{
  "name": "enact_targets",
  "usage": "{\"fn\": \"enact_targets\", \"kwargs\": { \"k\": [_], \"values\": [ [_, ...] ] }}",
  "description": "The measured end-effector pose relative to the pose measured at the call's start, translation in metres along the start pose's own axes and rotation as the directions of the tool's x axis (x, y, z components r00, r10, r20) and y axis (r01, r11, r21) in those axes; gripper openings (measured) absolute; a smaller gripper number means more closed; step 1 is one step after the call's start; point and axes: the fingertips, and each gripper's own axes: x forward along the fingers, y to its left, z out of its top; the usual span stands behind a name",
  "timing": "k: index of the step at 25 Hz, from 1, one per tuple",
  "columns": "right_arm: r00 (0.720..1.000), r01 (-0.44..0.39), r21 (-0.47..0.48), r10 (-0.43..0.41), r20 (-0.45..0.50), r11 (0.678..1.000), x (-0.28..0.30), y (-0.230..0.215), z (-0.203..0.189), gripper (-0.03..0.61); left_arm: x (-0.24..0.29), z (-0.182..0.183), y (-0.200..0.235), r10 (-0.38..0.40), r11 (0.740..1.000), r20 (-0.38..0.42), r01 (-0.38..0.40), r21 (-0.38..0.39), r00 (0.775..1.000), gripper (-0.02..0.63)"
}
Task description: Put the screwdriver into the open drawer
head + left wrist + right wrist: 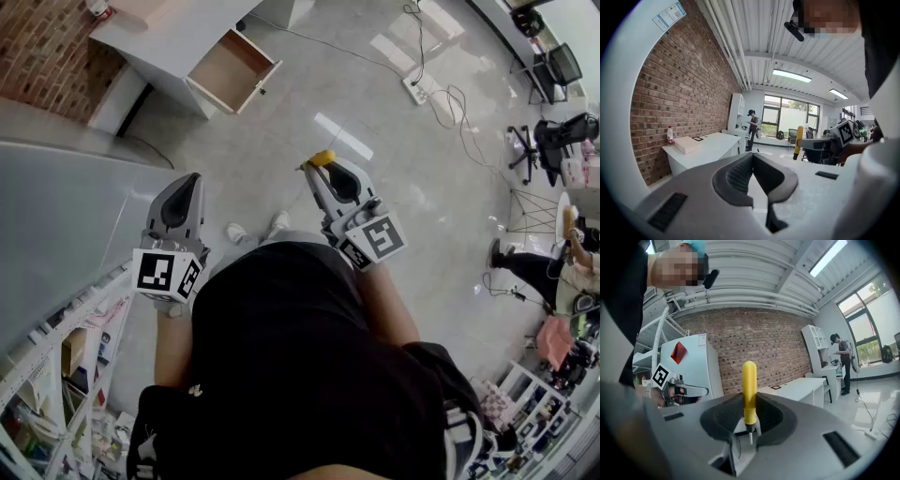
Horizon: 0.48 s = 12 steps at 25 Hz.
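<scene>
My right gripper (319, 169) is shut on the screwdriver (322, 157); its yellow handle (749, 392) stands upright between the jaws, metal tip pointing down. My left gripper (187, 180) is held level beside it, shut (752, 157) with nothing in it. Both are at waist height over the floor, apart from each other. The open drawer (230, 70) juts from the white desk (169, 37) far ahead at upper left, wood-coloured inside. In the left gripper view the screwdriver (799, 140) shows at the right; the desk (708, 145) stands by the brick wall.
A tall grey cabinet (56, 234) and shelves (56, 375) stand at my left. A power strip with cables (417, 84) lies on the floor ahead right. Office chairs (553, 141) and a seated person (534, 267) are at right. A bottle (670, 135) and a box (689, 144) sit on the desk.
</scene>
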Motion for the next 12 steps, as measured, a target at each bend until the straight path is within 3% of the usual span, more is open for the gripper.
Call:
{"fn": "enact_targets", "kwargs": {
  "k": [12],
  "values": [
    [0.999,-0.042,0.015,0.041,0.021,0.999,-0.018,-0.031,0.003,0.089,0.019,-0.008,-0.028,0.023,1.0,-0.03,-0.022,0.02,0.999,0.003]
  ]
}}
